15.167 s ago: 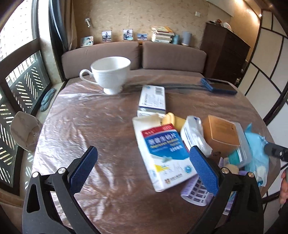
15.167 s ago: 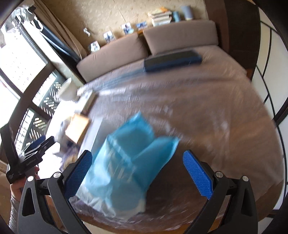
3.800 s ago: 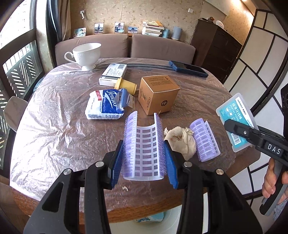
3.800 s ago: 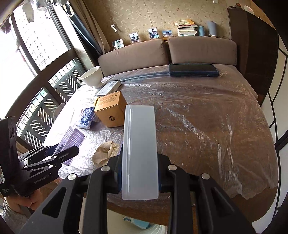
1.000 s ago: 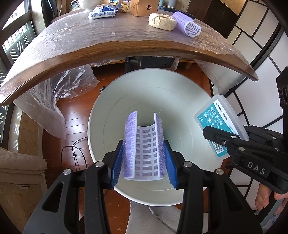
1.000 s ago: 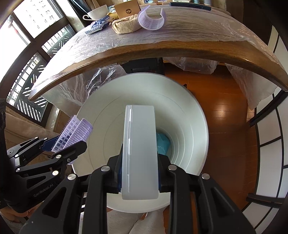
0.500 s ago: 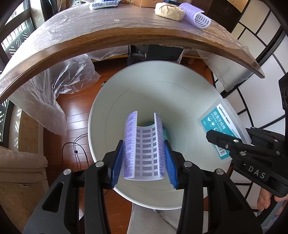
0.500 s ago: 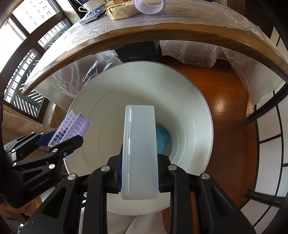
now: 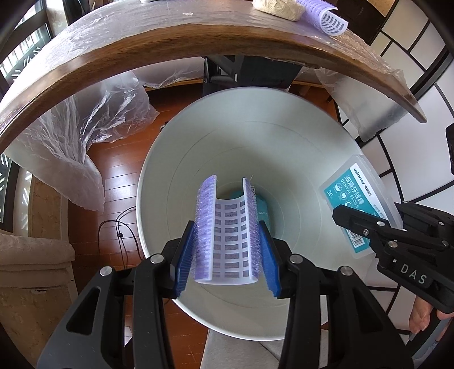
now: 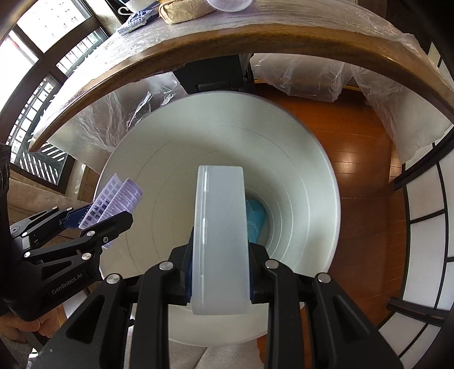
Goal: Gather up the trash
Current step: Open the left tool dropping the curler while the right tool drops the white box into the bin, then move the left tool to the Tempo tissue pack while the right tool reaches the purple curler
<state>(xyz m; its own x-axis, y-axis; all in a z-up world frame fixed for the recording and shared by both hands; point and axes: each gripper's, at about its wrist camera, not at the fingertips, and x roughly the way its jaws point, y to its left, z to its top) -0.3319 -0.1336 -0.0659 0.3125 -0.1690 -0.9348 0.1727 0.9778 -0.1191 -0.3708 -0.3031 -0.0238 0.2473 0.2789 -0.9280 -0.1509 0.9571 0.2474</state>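
Note:
My left gripper [image 9: 227,249] is shut on a purple hair roller [image 9: 227,230] and holds it over the mouth of a white trash bin [image 9: 176,159]. My right gripper [image 10: 220,272] is shut on a clear plastic dental floss box [image 10: 220,227], also over the bin [image 10: 312,176]. The floss box with its teal label [image 9: 360,210] and the right gripper show at the right of the left wrist view. The roller [image 10: 119,198] shows at the left of the right wrist view. A blue bag [image 10: 255,215] lies at the bin's bottom.
The round wooden table [image 9: 142,48], covered in clear plastic, arches above the bin. A second purple roller [image 9: 323,14] and a crumpled tan wad [image 9: 275,8] lie near its edge. Plastic sheet [image 9: 85,133] hangs down on both sides. The floor is wood.
Both grippers have moved lower toward the bin's mouth, so the bin fills more of each view. Both still hold their items.

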